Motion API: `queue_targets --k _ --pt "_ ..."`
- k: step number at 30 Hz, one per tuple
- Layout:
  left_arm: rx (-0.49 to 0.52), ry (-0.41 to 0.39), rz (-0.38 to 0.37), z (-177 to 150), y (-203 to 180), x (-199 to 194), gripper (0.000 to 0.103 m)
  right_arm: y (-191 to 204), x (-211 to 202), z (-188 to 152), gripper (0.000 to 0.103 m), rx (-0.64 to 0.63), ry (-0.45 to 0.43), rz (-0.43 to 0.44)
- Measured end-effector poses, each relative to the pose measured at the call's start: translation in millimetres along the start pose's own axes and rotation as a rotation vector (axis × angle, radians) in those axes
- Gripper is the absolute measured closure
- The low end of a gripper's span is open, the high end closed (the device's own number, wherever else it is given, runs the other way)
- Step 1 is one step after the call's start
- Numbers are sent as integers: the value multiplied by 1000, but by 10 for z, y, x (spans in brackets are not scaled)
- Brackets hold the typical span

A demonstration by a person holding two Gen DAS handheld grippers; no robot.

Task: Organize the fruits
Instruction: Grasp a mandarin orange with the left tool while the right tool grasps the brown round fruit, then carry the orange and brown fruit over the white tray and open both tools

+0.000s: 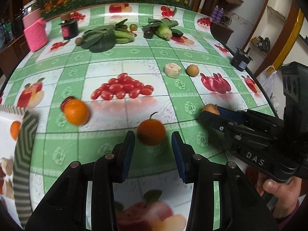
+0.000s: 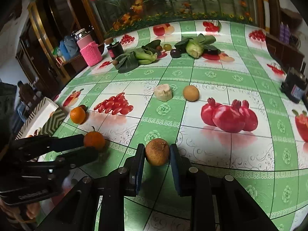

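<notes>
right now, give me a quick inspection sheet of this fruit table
surface: glossy green-and-white fruit-print tablecloth
job's things: two round oranges, rough brown fruit, smooth tan fruit, white chevron-edged box
clutter: leafy greens, pale stump, pink knitted-sleeve flask, dark jar
grippers: left gripper open around stemmed orange; right gripper shut on brown fruit
cables: nothing seen
surroundings: flower mural, wooden shelves
</notes>
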State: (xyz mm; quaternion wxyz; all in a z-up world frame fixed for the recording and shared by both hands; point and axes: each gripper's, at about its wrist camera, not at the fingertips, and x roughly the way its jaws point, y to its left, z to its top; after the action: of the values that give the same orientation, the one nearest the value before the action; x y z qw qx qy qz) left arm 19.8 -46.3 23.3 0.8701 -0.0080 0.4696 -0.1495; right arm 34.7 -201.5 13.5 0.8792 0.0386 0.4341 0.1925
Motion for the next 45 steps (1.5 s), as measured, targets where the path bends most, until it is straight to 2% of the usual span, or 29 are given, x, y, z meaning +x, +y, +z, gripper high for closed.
queue_targets --k 4,6,10,17,27,33,40,45 --pt "14 -9 2 13 -23 75 64 0 15 2 77 1 5 14" --pt "13 -2 7 0 -3 109 72 17 17 5 77 -3 6 23" --pt "-7 -13 2 -21 58 81 73 37 27 -6 77 -7 11 35" --pt "-36 -58 15 -123 217 -268 73 182 -31 -3 77 -19 -1 64" --pt "-93 -113 71 -370 628 -872 73 783 -93 -48 77 -90 -3 142" --pt "-131 -174 160 -595 1014 -1282 72 1310 -101 -57 78 -166 -6 206" --pt "-236 -211 252 -913 1614 -1737 72 1946 -68 -50 78 -261 1 290" --pt "-300 -227 306 -1137 1946 -1916 72 2333 1 -68 78 -327 21 327"
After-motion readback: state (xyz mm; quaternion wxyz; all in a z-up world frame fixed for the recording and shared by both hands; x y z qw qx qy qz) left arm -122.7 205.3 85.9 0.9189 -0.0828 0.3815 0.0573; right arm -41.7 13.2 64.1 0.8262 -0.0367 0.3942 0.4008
